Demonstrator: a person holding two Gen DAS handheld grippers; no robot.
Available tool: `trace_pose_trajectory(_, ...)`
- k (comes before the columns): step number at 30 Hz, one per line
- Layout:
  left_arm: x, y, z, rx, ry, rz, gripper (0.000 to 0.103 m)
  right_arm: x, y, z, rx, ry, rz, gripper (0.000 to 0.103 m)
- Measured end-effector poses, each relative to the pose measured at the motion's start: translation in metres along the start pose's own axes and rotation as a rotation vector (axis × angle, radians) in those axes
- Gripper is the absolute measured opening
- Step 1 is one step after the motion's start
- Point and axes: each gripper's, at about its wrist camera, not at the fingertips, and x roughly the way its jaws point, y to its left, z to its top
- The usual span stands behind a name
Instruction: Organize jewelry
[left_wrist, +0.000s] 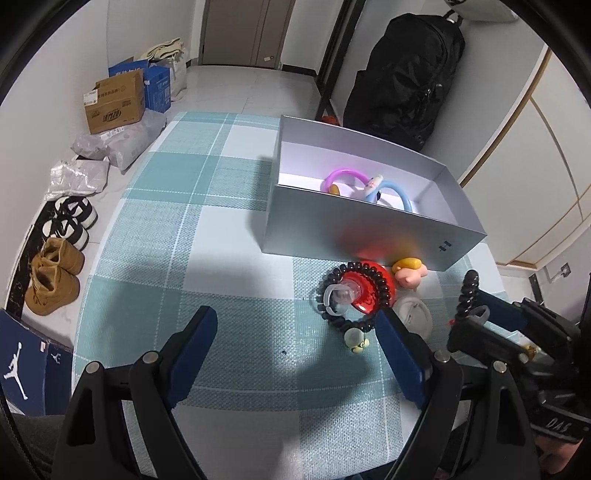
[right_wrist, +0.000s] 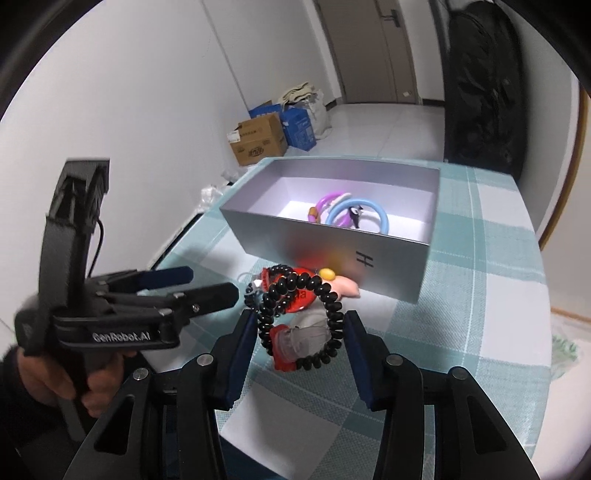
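A silver open box (left_wrist: 354, 229) (right_wrist: 325, 240) stands on the checked cloth and holds a pink bangle (left_wrist: 341, 175) (right_wrist: 325, 201) and a blue bangle (left_wrist: 400, 195) (right_wrist: 376, 214). In front of it lie a black beaded bracelet (left_wrist: 354, 291) (right_wrist: 306, 314), a red round piece (left_wrist: 369, 280), a pink and yellow charm (left_wrist: 408, 271) (right_wrist: 343, 286) and a white ring (left_wrist: 415, 314). My left gripper (left_wrist: 295, 332) (right_wrist: 210, 284) is open, left of the pile. My right gripper (right_wrist: 301, 332) is open with its jaws either side of the black bracelet; in the left wrist view (left_wrist: 476, 302) a black beaded piece shows at its tip.
The table (left_wrist: 207, 229) carries a teal and white checked cloth. On the floor at left are cardboard boxes (left_wrist: 114, 101), plastic bags, shoes (left_wrist: 55, 280) and a blue shoe box (left_wrist: 22, 362). A black bag (left_wrist: 410, 74) hangs behind the silver box.
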Motion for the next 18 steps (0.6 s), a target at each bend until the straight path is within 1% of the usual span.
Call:
trace_pose_trajectory(3,0.001,-0.002,0.003,0.008,-0.011,-0.007,0.084,0.001,-0.005,0.002,0.010,0.011,-0.023,0.046)
trace_pose_trajectory(7,0.003,-0.010,0.006,0.042,-0.027,-0.011,0.084,-0.009,-0.005,0.001,0.018,-0.016,-0.017,0.046)
trace_pose_trajectory(10,0.006,-0.015,0.006,0.058,-0.031,-0.030,0.083,-0.013,-0.008,0.000,0.027,-0.023,-0.011,0.046)
trace_pose_trajectory(12,0.008,-0.018,0.007,0.070,-0.028,-0.036,0.075,-0.011,-0.009,-0.001,0.026,-0.009,-0.013,0.046)
trace_pose_trajectory(14,0.011,-0.019,0.007,0.075,-0.018,-0.041,0.065,-0.005,-0.009,-0.004,0.015,0.024,-0.021,0.046)
trace_pose_trajectory(15,0.012,-0.019,0.008,0.074,-0.013,-0.043,0.064,-0.001,-0.008,-0.005,0.008,0.045,-0.028,0.046)
trace_pose_trajectory(16,0.013,-0.018,0.008,0.074,-0.011,-0.043,0.059,0.002,-0.007,-0.006,0.003,0.062,-0.035,0.046)
trace_pose_trajectory(17,0.014,-0.018,0.009,0.073,-0.006,-0.047,0.049,0.005,-0.006,-0.007,-0.004,0.077,-0.045,0.046)
trace_pose_trajectory(18,0.016,-0.018,0.009,0.072,0.002,-0.055,0.044,0.007,-0.006,-0.008,-0.010,0.085,-0.053,0.046)
